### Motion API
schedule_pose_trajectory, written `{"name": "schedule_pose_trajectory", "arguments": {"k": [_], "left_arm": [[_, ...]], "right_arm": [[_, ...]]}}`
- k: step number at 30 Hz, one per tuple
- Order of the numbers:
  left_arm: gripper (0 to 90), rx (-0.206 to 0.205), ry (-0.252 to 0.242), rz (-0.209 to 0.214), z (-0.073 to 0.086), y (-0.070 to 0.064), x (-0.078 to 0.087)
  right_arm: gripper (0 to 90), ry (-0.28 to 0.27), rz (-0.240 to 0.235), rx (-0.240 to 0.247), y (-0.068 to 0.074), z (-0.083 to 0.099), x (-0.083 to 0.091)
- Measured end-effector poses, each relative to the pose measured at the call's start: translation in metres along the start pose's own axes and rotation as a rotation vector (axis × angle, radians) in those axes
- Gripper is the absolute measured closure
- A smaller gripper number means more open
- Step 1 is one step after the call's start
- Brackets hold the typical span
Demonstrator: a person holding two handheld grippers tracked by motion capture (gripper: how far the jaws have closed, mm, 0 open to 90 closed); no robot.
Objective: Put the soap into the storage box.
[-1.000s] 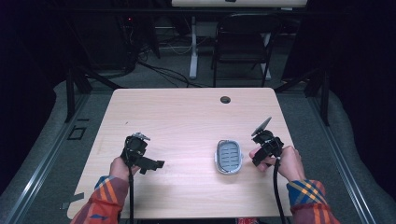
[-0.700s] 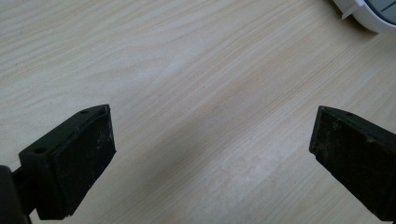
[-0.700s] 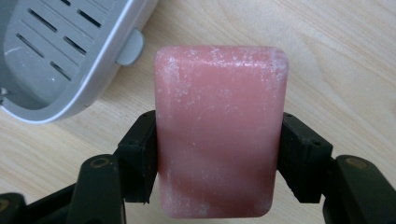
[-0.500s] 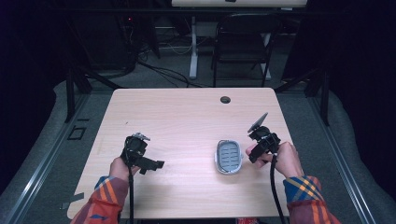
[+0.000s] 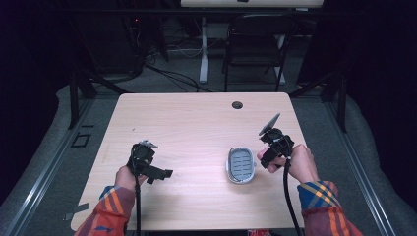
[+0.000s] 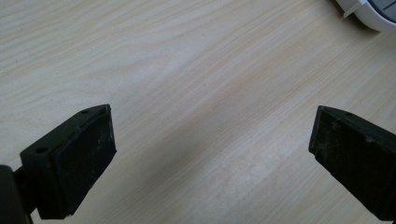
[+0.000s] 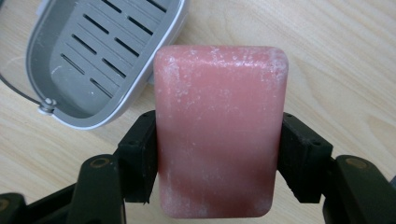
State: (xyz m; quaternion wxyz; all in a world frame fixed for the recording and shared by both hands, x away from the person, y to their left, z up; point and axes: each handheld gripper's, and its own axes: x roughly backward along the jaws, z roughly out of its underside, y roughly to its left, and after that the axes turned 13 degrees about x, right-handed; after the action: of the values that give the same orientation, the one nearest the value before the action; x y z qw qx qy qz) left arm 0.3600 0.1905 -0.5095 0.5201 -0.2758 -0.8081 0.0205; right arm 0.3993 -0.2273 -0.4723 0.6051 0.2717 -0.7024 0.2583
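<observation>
A pink bar of soap is clamped between the jaws of my right gripper, held just above the table. A grey soap dish with a slotted floor lies open and empty beyond it, up and to the left in the right gripper view. From above, the dish sits right of the table's middle and my right gripper hovers just to its right. My left gripper rests low at the front left, jaws wide open over bare wood, with the dish's white rim far off.
The light wooden table has a dark cable hole near its far edge. A chair and cables stand on the floor behind the table.
My right gripper has moved left and slightly toward the dish with the soap in it. The left gripper has stayed in place.
</observation>
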Motion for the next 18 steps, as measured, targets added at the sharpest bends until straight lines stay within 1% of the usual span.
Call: {"name": "schedule_pose_trajectory", "arguments": {"k": [4, 6, 7, 8, 10, 11, 13, 14, 18], "left_arm": [[0.5, 0.0, 0.0, -0.001, 0.0, -0.001, 0.0], [0.5, 0.001, -0.001, -0.001, 0.0, 0.0, 0.0], [0.6, -0.003, 0.001, -0.002, 0.0, 0.0, 0.0], [0.6, -0.003, 0.001, -0.002, 0.0, 0.0, 0.0], [0.6, -0.007, 0.005, -0.002, 0.0, 0.0, 0.0], [0.6, -0.005, 0.003, 0.0, -0.001, -0.001, -0.001], [0.6, -0.006, 0.003, 0.0, -0.001, -0.001, -0.001], [0.6, -0.006, 0.005, 0.0, 0.0, -0.001, 0.0], [0.6, -0.003, -0.001, -0.001, 0.0, 0.0, 0.0]], "right_arm": [[37.4, -0.016, 0.002, -0.011, 0.002, -0.002, 0.003], [37.4, -0.007, 0.007, -0.003, 0.003, -0.003, 0.006], [37.4, -0.017, -0.001, -0.005, 0.003, -0.003, 0.008], [37.4, 0.003, -0.002, 0.009, 0.002, -0.004, 0.01], [37.4, 0.0, -0.001, 0.013, 0.001, -0.005, 0.012], [37.4, -0.011, 0.001, -0.001, 0.002, -0.006, 0.012], [37.4, -0.008, -0.009, 0.009, 0.0, -0.008, 0.015], [37.3, -0.019, -0.011, -0.002, 0.001, -0.008, 0.016], [37.4, -0.02, -0.014, 0.005, 0.001, -0.012, 0.019]]}}
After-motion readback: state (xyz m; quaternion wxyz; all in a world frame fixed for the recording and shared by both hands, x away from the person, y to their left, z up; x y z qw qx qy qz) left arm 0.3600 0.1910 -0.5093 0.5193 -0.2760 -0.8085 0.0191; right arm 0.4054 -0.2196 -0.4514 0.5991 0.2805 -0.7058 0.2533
